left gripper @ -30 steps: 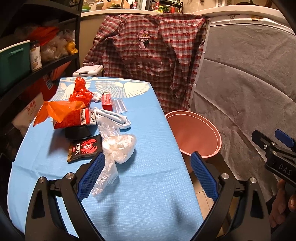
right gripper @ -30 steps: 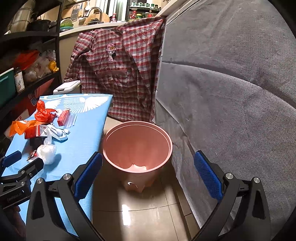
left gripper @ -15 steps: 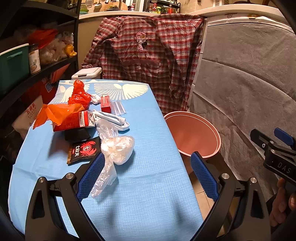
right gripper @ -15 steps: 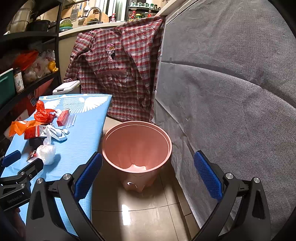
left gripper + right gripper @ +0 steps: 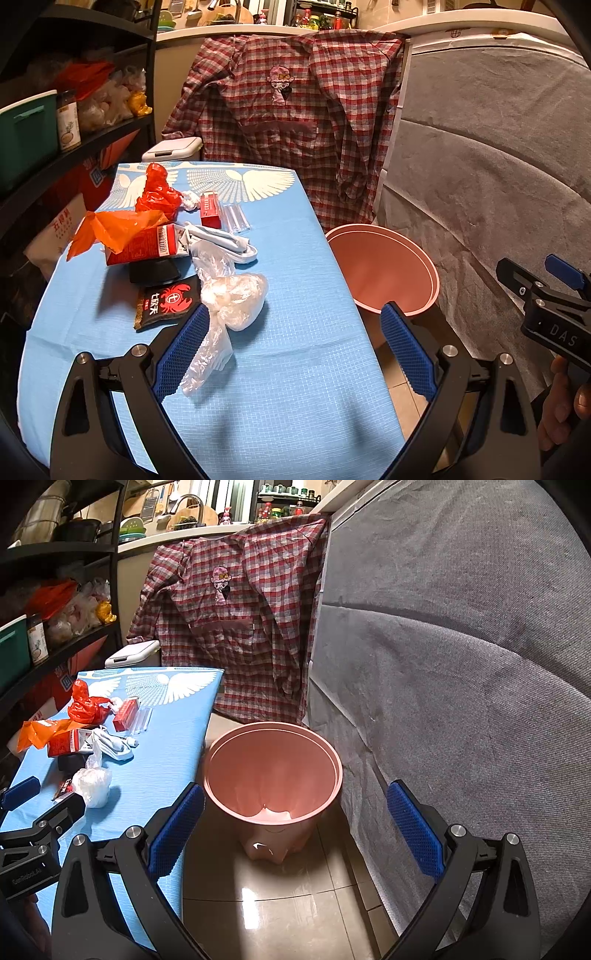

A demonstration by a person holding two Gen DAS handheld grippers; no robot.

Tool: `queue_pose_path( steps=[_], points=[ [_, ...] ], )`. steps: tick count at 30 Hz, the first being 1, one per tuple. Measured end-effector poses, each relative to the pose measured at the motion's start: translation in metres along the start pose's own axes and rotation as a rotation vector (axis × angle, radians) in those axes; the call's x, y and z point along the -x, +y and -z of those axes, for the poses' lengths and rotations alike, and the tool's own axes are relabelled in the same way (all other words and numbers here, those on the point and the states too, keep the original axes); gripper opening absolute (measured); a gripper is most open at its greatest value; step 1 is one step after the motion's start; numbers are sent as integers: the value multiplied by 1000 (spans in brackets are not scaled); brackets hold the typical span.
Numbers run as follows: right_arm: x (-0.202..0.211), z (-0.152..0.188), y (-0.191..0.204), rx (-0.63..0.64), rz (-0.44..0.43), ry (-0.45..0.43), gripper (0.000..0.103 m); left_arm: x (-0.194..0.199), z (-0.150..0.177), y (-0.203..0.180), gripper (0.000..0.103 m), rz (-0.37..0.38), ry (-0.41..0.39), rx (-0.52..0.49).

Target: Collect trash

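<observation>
Beside a blue-clothed counter (image 5: pixel 295 369) in a cramped kitchen, two hand-held tools hang with their blue pads spread wide and nothing between them. Seen from the left wrist camera, the left tool (image 5: pixel 291 347) hovers low over the near end of the counter, its left pad just beside the tail of a clear plastic bag (image 5: pixel 231 295) knotted around something pale; whether pad and bag touch cannot be told. Against the bag's left side lies a black snack packet (image 5: pixel 164 301) printed with a red crab. Farther back sits the rest of the litter: a red carton (image 5: pixel 146 249) with an orange plastic bag (image 5: pixel 110 229) draped over it, a black object (image 5: pixel 153 271) under the carton, a crumpled white-grey wrapper (image 5: pixel 225 242), a red plastic bag (image 5: pixel 157 194), a small red box (image 5: pixel 210 210) and clear tubes (image 5: pixel 236 218) just beside the box.

From the right wrist camera, the right tool (image 5: pixel 295 827) is held over the tiled floor (image 5: pixel 288 915), framing a pink bin (image 5: pixel 273 771) that stands on the floor just beside the counter's right edge, with a pale scrap at its bottom. A plaid shirt (image 5: pixel 236 627) hangs behind the bin, and grey fabric (image 5: pixel 461 664) covers the wall to the right. A hand (image 5: pixel 561 398) grips the right tool's handle at the lower right of the left wrist view.
</observation>
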State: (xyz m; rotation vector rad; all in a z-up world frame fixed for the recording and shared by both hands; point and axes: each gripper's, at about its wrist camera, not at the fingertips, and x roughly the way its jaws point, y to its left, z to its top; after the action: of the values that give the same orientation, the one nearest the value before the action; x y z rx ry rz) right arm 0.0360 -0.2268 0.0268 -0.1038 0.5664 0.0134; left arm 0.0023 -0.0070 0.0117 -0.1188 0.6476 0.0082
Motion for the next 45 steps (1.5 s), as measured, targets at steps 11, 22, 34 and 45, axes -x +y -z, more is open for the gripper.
queue_pose_path(
  steps=[11, 22, 34, 45],
  points=[
    [0, 0, 0, 1, 1, -1, 97, 0, 0, 0, 91, -1, -2, 1],
    [-1, -3, -6, -8, 9, -11, 92, 5, -5, 0, 91, -4, -25, -8],
    [20, -43, 4, -59, -112, -83, 66, 27, -63, 47, 59, 18, -48, -11],
    [19, -124, 71, 22, -408, -162, 33, 10, -148, 168, 19, -73, -75, 56]
  ],
)
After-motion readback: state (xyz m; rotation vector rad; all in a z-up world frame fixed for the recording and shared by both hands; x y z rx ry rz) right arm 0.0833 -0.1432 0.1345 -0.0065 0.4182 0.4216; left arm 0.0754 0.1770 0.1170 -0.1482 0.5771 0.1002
